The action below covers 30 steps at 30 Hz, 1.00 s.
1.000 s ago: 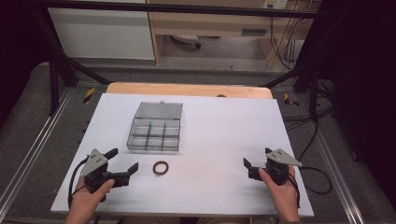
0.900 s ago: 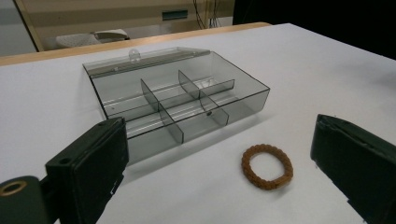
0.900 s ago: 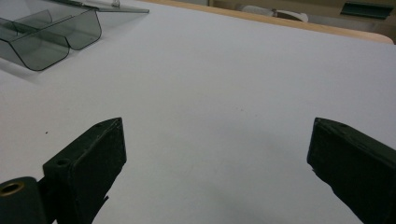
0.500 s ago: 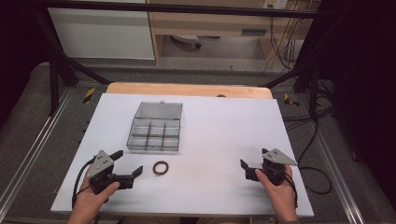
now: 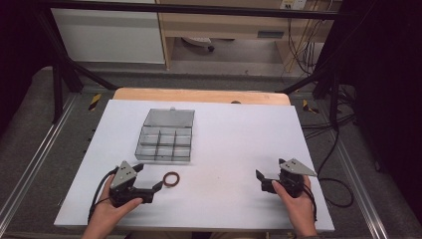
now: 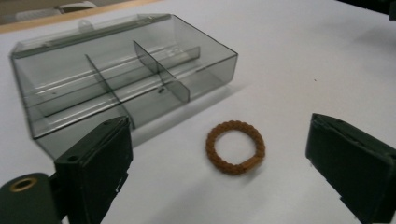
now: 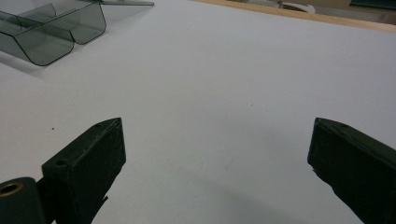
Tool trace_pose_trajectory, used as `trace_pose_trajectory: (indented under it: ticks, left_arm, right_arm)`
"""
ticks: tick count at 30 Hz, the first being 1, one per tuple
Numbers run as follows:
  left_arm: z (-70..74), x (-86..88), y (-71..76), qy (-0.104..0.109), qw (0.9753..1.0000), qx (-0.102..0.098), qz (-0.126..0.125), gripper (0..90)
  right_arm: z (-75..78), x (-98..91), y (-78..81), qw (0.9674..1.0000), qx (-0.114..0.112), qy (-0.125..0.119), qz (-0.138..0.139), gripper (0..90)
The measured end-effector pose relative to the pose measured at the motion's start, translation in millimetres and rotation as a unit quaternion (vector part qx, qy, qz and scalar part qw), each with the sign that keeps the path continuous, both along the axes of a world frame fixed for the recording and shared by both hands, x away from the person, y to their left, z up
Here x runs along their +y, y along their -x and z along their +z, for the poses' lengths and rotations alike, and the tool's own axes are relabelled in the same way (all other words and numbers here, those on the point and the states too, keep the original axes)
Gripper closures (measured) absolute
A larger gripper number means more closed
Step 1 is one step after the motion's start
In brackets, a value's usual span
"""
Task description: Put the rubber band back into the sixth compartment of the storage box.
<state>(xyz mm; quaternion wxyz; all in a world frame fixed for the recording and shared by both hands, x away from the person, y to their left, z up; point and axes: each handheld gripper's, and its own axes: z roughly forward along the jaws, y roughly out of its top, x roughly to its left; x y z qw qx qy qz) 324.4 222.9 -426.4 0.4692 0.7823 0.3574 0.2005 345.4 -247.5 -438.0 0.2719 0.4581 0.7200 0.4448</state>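
Note:
A brown braided ring (image 5: 172, 179) lies flat on the white table, just in front of a clear compartment box (image 5: 165, 135) whose lid is open. My left gripper (image 5: 149, 177) is open and low over the table, immediately left of the ring. In the left gripper view the ring (image 6: 236, 147) lies between and slightly beyond the jaws of the left gripper (image 6: 219, 133), untouched, with the box (image 6: 121, 79) behind it. My right gripper (image 5: 270, 170) is open near the front right of the table, with nothing between the jaws of the right gripper (image 7: 217, 128).
The white table top (image 5: 239, 134) stretches wide and bare between the two grippers. A wooden strip (image 5: 199, 94) runs along its far edge. The corner of the box (image 7: 51, 28) appears at the far left of the right gripper view. Cables trail on the floor (image 5: 328, 149) to the right.
My left gripper has slid to the right, closing in on the ring. The right gripper has barely shifted. The ring and box have not moved.

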Motion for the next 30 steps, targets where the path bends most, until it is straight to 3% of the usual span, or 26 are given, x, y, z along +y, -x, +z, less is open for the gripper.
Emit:
trace_pose_trajectory:
  ticks: [4,5,10,22,24,30]
  left_arm:
    - [-4.7,-14.7,-2.0,-0.01,0.9995,0.019,-0.024,13.9]
    - [-6.1,-17.7,-2.6,-0.015,0.9992,0.026,-0.026,19.0]
    - [-13.8,-28.5,-5.1,-0.05,0.997,0.043,-0.041,28.4]
    - [-23.3,-34.0,-14.7,-0.077,0.9938,0.047,-0.064,64.2]
    - [-26.9,-35.8,-16.2,-0.093,0.9917,0.054,-0.07,74.3]
    - [-27.7,-37.7,-17.7,-0.101,0.9915,0.051,-0.064,82.6]
  right_arm:
    - [-0.1,-0.1,0.2,1.0,0.002,-0.002,-0.001,4.8]
    - [-0.3,0.0,-0.1,1.0,0.003,-0.001,0.0,4.8]
    - [-0.8,0.2,-0.1,1.0,0.005,-0.001,-0.002,5.0]
    - [-1.4,-0.7,-1.0,0.9999,0.012,-0.005,-0.001,4.9]
    - [-1.7,-0.6,-1.3,0.9999,0.013,-0.003,0.0,5.0]
    - [-2.7,-0.8,-2.1,0.9999,0.015,-0.004,-0.001,4.9]
